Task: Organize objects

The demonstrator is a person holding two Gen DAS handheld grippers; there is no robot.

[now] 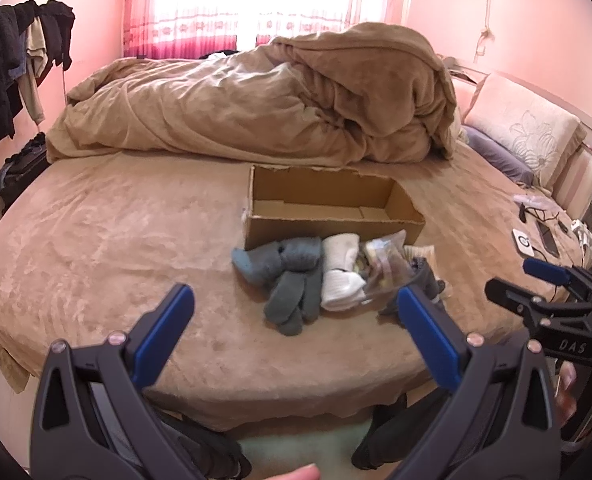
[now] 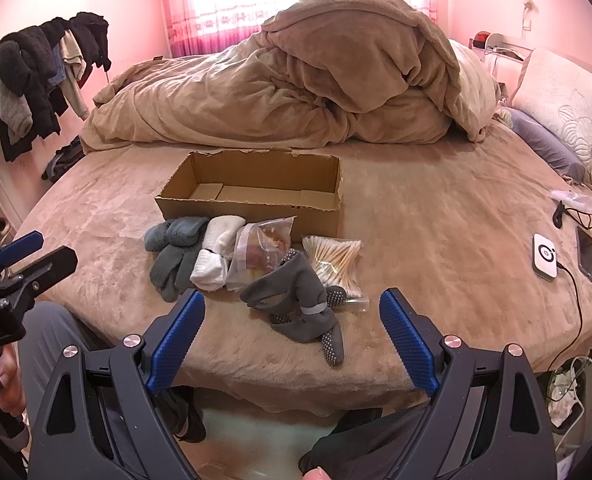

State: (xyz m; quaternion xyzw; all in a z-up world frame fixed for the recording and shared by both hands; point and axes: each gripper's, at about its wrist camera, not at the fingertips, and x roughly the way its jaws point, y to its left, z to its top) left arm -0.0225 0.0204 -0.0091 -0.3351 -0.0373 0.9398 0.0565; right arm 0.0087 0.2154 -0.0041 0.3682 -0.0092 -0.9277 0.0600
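Observation:
An open empty cardboard box (image 2: 252, 210) (image 1: 331, 226) sits on the bed. In front of it lie grey-blue socks (image 2: 176, 254) (image 1: 288, 280), white socks (image 2: 216, 256) (image 1: 341, 276), a clear plastic bag of small items (image 2: 262, 252) (image 1: 383, 266), a pack of cotton swabs (image 2: 335, 264), and dark grey grip socks (image 2: 299, 308). My left gripper (image 1: 296, 320) is open and empty, short of the pile. My right gripper (image 2: 292, 316) is open and empty, just before the dark grey socks. Each gripper shows in the other's view, at the frame edge.
A bunched tan duvet (image 2: 296, 88) fills the back of the bed. Pillows (image 2: 567, 120) lie at the right. A white charger (image 2: 545, 256), a phone (image 2: 587, 254) and cables lie on the bed's right side. Clothes hang on a rack (image 2: 36, 76) at the left.

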